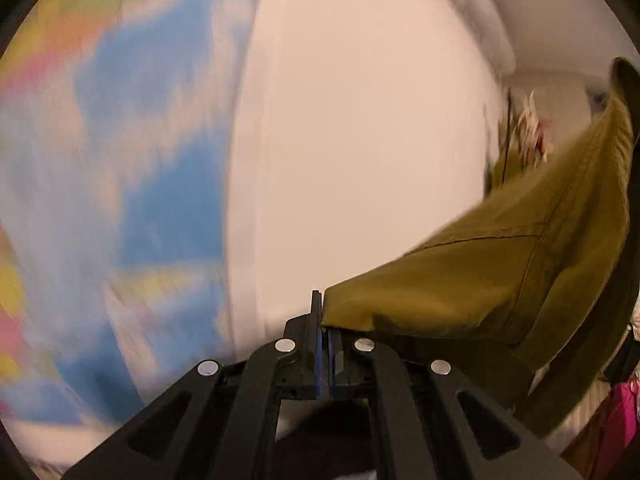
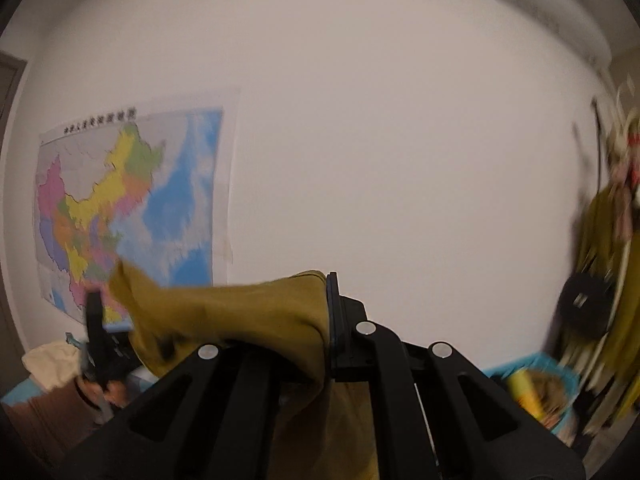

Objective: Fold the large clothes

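Against a pale wall (image 2: 380,140) both cameras look outward rather than down, so no folding surface shows in either view; a colourful map (image 2: 128,208) hangs on the wall's left part in the right wrist view, and the same map fills the left half of the left wrist view as a blue, yellow and pink smear. Low at the right edge of the right wrist view stand a light-blue basket (image 2: 532,396) and a coat stand (image 2: 600,240) hung with olive and patterned things, all streaked by motion; a cream bundle (image 2: 48,360) lies low at the left. The olive-green garment (image 1: 480,272) is lifted in the air, stretched between the two tools: the left gripper (image 1: 325,332) has its blue-padded tongs pressed together on one edge of the cloth; the right gripper (image 2: 326,320) shows only its right finger, the other buried under the fabric draped over it, yet the cloth leaves from that finger's inner face, so it reads as clamped on the garment; the rest hangs below the frame, cut off.
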`<state>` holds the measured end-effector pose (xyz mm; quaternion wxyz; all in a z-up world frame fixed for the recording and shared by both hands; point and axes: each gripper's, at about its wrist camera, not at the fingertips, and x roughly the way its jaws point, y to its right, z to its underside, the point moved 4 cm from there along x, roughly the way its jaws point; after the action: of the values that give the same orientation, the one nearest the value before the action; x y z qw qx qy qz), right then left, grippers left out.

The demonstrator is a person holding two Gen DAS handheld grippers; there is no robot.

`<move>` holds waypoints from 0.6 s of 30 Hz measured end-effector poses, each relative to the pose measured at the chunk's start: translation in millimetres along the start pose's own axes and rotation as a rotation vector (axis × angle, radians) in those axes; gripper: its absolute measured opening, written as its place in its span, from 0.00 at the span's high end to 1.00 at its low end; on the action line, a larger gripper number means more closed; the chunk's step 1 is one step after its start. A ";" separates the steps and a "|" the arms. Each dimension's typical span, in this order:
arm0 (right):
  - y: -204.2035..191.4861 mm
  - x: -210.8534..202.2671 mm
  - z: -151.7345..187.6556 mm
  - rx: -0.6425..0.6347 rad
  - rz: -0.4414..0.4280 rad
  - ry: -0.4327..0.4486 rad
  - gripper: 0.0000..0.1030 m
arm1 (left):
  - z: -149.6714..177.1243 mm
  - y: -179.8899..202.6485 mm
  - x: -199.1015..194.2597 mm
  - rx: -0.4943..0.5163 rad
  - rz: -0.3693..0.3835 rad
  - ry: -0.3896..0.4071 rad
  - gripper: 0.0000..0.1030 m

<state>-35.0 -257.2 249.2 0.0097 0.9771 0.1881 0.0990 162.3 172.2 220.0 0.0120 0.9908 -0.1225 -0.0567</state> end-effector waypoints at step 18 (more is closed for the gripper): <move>-128.0 -156.4 4.7 -0.043 -0.452 0.112 0.98 | -39.1 82.2 -370.6 0.246 -0.456 0.140 0.99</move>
<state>-223.1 -196.0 207.7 0.0420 0.9028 0.4000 0.1525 -210.1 183.3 302.5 -0.1133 0.9883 0.0989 0.0261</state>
